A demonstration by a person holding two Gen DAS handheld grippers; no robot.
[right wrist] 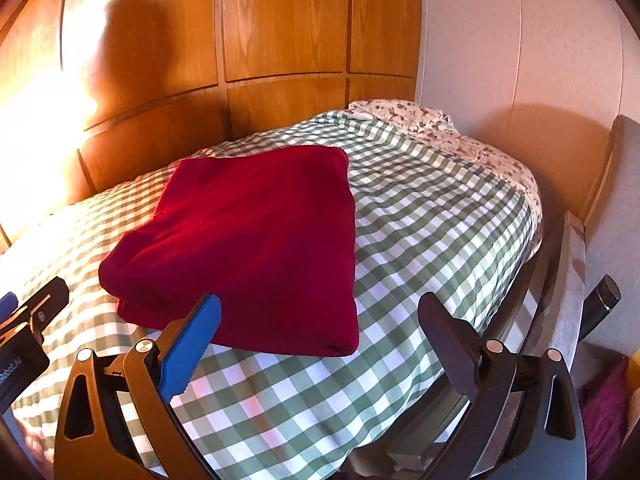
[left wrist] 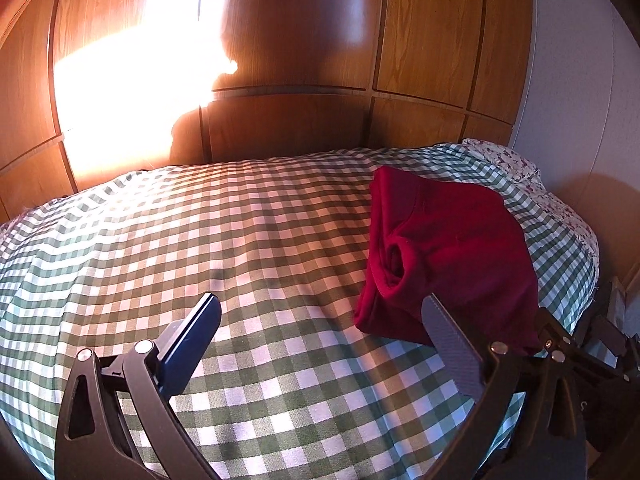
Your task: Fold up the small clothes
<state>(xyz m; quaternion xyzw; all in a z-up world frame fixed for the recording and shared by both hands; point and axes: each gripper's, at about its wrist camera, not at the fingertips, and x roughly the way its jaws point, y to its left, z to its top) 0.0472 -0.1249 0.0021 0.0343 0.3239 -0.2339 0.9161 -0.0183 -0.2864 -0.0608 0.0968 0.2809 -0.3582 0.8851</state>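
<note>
Left wrist view: a folded dark red fabric garment (left wrist: pixel 452 256) lies on a bed covered with a green-and-white checked cloth (left wrist: pixel 240 240), and everything else is placed here by that garment. The left gripper (left wrist: pixel 320 312), a black-framed tool with a blue pad on one finger and a grey pad on the other, hangs over the checked cloth on the near left side of the garment, its jaws spread wide with only bare cloth between them. The grey-padded finger (left wrist: pixel 448 344) overlaps the garment's near edge in this view; whether it touches the fabric cannot be told. Behind the garment stand glossy wooden wall panels (left wrist: pixel 304 32), with a bright patch of sunlight and a person's shadow on them. Beyond the garment, to the right, a white pillow with a small floral print (left wrist: pixel 508 160) sits at the bed's far corner. In the right wrist view, the garment (right wrist: pixel 256 240) is a neat, thick rectangle with a rounded fold on its near left. The right gripper (right wrist: pixel 320 308) is released too, its blue-padded finger (right wrist: pixel 192 340) overlapping the garment's near edge and its dark finger over the cloth to the garment's right, holding nothing.
</note>
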